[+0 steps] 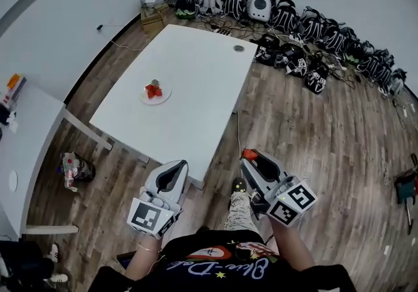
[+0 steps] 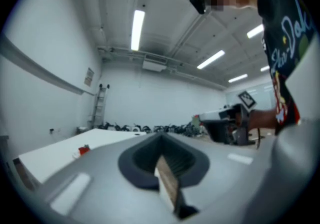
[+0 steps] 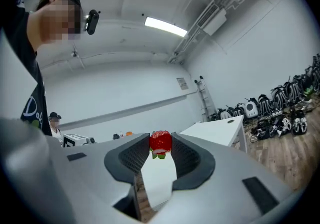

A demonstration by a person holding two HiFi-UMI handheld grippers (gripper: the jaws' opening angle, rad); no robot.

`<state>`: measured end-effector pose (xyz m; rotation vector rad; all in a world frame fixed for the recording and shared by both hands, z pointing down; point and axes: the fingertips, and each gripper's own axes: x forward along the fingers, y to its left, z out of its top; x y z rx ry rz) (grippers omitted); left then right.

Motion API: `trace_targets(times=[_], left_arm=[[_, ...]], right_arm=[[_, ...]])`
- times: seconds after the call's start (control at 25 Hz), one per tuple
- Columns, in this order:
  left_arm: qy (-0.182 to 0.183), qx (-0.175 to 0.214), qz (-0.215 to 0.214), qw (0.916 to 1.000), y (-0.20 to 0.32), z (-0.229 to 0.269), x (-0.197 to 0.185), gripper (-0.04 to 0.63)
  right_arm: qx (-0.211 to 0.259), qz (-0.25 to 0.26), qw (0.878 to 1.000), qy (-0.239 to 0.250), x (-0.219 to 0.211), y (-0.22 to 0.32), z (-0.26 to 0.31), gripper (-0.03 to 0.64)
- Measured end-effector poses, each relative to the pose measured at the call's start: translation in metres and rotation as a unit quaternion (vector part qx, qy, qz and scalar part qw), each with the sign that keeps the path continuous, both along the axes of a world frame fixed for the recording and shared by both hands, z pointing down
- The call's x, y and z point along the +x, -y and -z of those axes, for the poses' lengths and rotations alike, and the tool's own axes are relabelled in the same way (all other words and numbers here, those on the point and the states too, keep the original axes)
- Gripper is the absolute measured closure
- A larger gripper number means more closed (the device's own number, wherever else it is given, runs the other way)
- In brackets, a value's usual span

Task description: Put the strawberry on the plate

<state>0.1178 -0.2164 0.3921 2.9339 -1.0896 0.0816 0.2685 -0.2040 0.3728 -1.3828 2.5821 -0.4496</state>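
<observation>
I stand at the near end of a white table (image 1: 189, 68) in a bare, white-walled room, a gripper in each hand. My right gripper (image 1: 251, 155) is clenched on the strawberry (image 3: 160, 141), pinched red and upright between the jaw tips with its green leaves hanging below. I hold it over the wood-plank floor (image 1: 313, 134), just off the table's near corner and well apart from the plate (image 1: 165, 97). The plate sits toward the table's left side, with other red fruit (image 1: 153, 91) already on it. My left gripper (image 1: 175, 168) hangs beside the right one, its jaws pressed together with nothing between them. Beyond the table's far end, a long row of dark bags (image 1: 294, 19) lies on the floor along the wall. A second white table (image 1: 26, 147) stands to my left. Strip lights (image 2: 136, 30) run across the ceiling, and a ladder (image 3: 206, 98) leans on the far wall.
</observation>
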Motion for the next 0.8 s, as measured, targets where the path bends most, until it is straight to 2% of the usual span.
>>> trace_targets(times=[0.16,0.4,0.56,0.68,0.8], left_arm=[[0.001,0.008,0.082,0.9966,0.076,-0.002,0.016,0.595],[-0.001,0.002,0.209,0.9780,0.162,-0.008,0.032,0.595],[-0.007,-0.003,0.266,0.9638,0.192,-0.011,0.038,0.595],[0.005,-0.016,0.288,0.9574,0.207,-0.024,0.036,0.595],[-0.007,-0.024,0.312,0.9496,0.226,-0.036,0.024,0.595]], right_arm=[[0.007,0.111,0.994,-0.016,0.009,0.098,0.003,0.476],[0.041,0.259,0.963,-0.056,-0.009,0.217,0.014,0.476],[0.046,0.322,0.940,-0.102,-0.037,0.276,-0.008,0.476],[0.021,0.347,0.930,-0.118,-0.060,0.311,-0.035,0.476],[0.005,0.375,0.915,-0.148,-0.090,0.341,-0.058,0.476]])
